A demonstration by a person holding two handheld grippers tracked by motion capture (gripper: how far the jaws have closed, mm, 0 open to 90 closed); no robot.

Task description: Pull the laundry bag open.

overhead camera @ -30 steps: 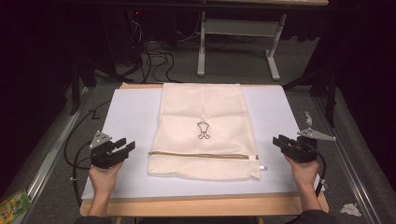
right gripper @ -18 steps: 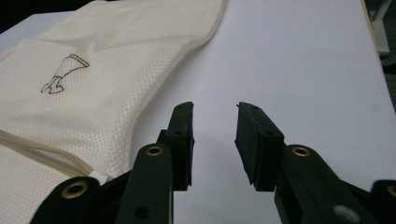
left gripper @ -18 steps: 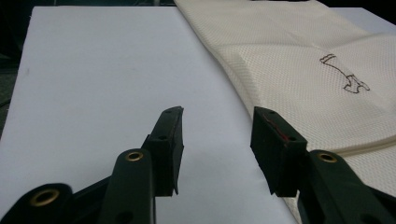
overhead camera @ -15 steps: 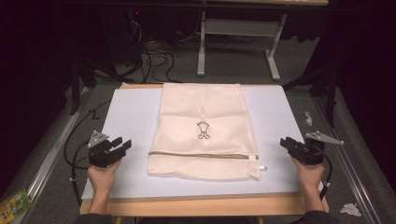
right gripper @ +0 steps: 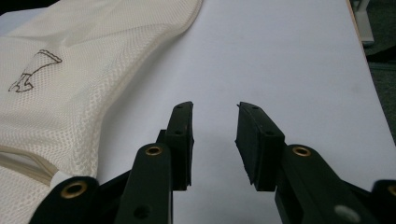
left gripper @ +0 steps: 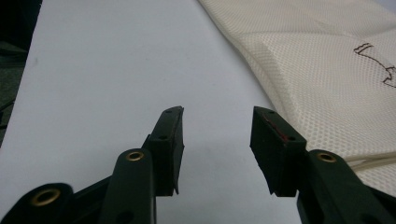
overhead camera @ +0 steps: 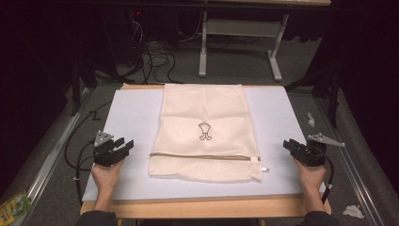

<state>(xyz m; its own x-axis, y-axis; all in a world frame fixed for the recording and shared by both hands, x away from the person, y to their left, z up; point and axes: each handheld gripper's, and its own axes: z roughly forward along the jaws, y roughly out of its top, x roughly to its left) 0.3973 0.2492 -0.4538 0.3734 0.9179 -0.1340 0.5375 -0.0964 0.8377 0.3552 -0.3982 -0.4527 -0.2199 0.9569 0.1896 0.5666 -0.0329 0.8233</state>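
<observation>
Both grippers, left (overhead camera: pixel 126 144) and right (overhead camera: pixel 288 144), rest with jaws apart and empty on either side of the bag (overhead camera: pixel 205 132), seemingly poised to take its edges.

We can't read any words or numbers here, just a small dark outline logo (overhead camera: pixel 203 131) on the mesh bag (overhead camera: pixel 207 108), between both grippers.

one mesh bag (overhead camera: pixel 205 132), one white mat (overhead camera: pixel 134 113), two grippers, left (overhead camera: pixel 123 146) and right (overhead camera: pixel 291 145).
</observation>
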